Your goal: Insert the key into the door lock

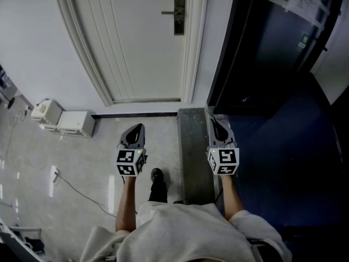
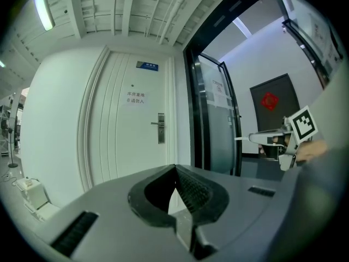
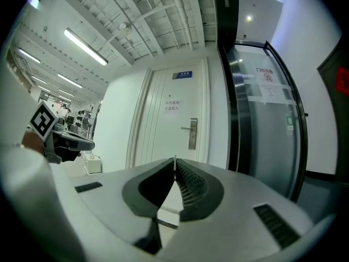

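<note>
A white door (image 1: pixel 142 53) stands ahead, shut, with a metal lock plate and lever handle (image 1: pixel 179 14) on its right side; the same lock (image 2: pixel 160 127) (image 3: pixel 192 134) shows in both gripper views. Both grippers point level at the door and are well short of it. My right gripper (image 1: pixel 217 126) (image 3: pixel 174 160) is shut on a thin pale key (image 3: pixel 174 158), whose blade (image 2: pixel 242 138) sticks out past the jaws in the left gripper view. My left gripper (image 1: pixel 135 130) (image 2: pixel 175 168) is shut, with nothing between its jaws.
A dark glass door (image 1: pixel 272 48) stands right of the white door, with dark blue floor before it. A grey stone strip (image 1: pixel 193 157) runs along the floor between my hands. White boxes (image 1: pixel 65 121) and a cable (image 1: pixel 71 184) lie at the left.
</note>
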A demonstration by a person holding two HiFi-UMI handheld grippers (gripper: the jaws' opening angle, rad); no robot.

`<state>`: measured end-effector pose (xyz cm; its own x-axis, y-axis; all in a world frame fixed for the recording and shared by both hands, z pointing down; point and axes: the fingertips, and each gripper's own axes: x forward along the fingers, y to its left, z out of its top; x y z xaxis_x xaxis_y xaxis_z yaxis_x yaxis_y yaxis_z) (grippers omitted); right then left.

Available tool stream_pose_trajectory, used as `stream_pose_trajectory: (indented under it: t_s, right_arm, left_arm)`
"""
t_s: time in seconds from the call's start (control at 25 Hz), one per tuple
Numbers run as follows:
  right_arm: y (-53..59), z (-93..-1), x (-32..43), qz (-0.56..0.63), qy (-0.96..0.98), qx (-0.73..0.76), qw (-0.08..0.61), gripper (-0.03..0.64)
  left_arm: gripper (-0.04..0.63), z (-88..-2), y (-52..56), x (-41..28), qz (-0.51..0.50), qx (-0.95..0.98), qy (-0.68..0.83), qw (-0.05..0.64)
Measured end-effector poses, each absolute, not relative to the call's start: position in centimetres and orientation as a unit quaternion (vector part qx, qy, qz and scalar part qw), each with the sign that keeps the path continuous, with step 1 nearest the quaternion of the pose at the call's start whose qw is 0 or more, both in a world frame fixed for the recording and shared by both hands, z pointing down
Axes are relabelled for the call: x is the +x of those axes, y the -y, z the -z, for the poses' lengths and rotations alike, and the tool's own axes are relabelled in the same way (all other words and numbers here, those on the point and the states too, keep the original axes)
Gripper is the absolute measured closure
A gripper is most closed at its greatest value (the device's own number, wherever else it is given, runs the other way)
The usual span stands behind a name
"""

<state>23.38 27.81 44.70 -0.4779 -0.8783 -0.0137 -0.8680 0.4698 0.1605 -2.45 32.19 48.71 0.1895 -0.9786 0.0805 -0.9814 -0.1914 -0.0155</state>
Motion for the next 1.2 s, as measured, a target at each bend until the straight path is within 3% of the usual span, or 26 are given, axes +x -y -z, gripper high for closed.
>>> stream_pose_trajectory:
  t_s: [1.2]
  right_arm:
    - [8.9,-41.3,6.3,0.079,0.831,0.548,0.057,0.586]
  left_arm:
    - [0.578,-45.9,6.8,-19.5,-0.015,0.798,0.601,0.031]
